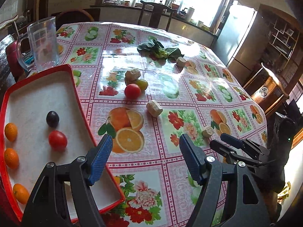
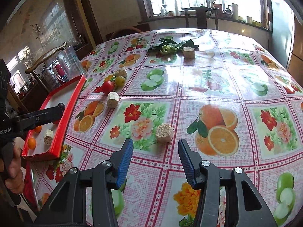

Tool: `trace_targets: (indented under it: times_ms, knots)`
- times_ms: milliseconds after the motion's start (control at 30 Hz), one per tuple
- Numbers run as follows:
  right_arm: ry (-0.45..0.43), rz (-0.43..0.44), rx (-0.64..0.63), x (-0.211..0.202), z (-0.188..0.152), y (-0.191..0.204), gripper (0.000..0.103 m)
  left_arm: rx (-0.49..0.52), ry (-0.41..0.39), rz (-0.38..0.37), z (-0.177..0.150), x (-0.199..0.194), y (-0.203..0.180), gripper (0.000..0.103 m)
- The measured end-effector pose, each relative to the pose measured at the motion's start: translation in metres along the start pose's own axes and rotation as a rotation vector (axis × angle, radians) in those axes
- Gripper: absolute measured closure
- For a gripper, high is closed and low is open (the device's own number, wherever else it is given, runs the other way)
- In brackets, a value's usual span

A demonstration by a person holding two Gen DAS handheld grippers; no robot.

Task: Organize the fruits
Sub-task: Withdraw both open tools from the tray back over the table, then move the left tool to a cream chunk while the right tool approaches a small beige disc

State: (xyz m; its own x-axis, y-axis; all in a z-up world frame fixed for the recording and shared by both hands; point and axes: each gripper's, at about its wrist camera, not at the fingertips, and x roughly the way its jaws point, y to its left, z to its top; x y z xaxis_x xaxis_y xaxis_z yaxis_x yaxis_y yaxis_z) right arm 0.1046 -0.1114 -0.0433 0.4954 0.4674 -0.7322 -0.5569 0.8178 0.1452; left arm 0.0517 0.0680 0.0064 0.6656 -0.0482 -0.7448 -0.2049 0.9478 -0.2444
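My left gripper point(image 1: 145, 141) hangs open and empty over the red tray's point(image 1: 74, 87) near right edge. In the tray lie a dark plum point(image 1: 52, 118), a red tomato point(image 1: 57, 140) and three small oranges point(image 1: 11, 158). On the cloth beyond sit another red tomato point(image 1: 132, 91) and a green fruit point(image 1: 142, 84), touching. My right gripper point(image 2: 155, 157) is open with nothing between its fingers. A beige round chunk point(image 2: 164, 133) lies just ahead of its tips. The right wrist view also shows a beige chunk point(image 2: 48, 137) inside the tray.
More beige chunks point(image 1: 154, 108) point(image 1: 133, 74) point(image 1: 180, 61) are scattered on the flowered tablecloth, with leafy greens point(image 1: 161, 50) at the far side. A glass mug point(image 1: 44, 43) stands behind the tray. Chairs surround the table. A hand point(image 2: 13, 170) grips the left tool.
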Motion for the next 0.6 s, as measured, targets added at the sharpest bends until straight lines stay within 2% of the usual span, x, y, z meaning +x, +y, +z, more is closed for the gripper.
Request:
trace_targets:
  times_ms: [300, 467, 533, 600]
  knots:
    - [0.032, 0.007, -0.045, 0.020, 0.013, -0.001, 0.054, 0.003, 0.029, 0.030, 0.029, 0.053, -0.019, 0.030]
    - [0.048, 0.002, -0.051, 0.029, 0.014, -0.005, 0.065, 0.003, 0.064, 0.068, 0.035, 0.080, -0.023, 0.031]
    - [0.045, -0.001, -0.050, 0.030, 0.014, -0.007, 0.070, 0.001, 0.068, 0.070, 0.036, 0.088, -0.024, 0.036]
    - [0.044, 0.000, -0.048, 0.030, 0.014, -0.008, 0.072, -0.001, 0.083, 0.078, 0.038, 0.097, -0.023, 0.046]
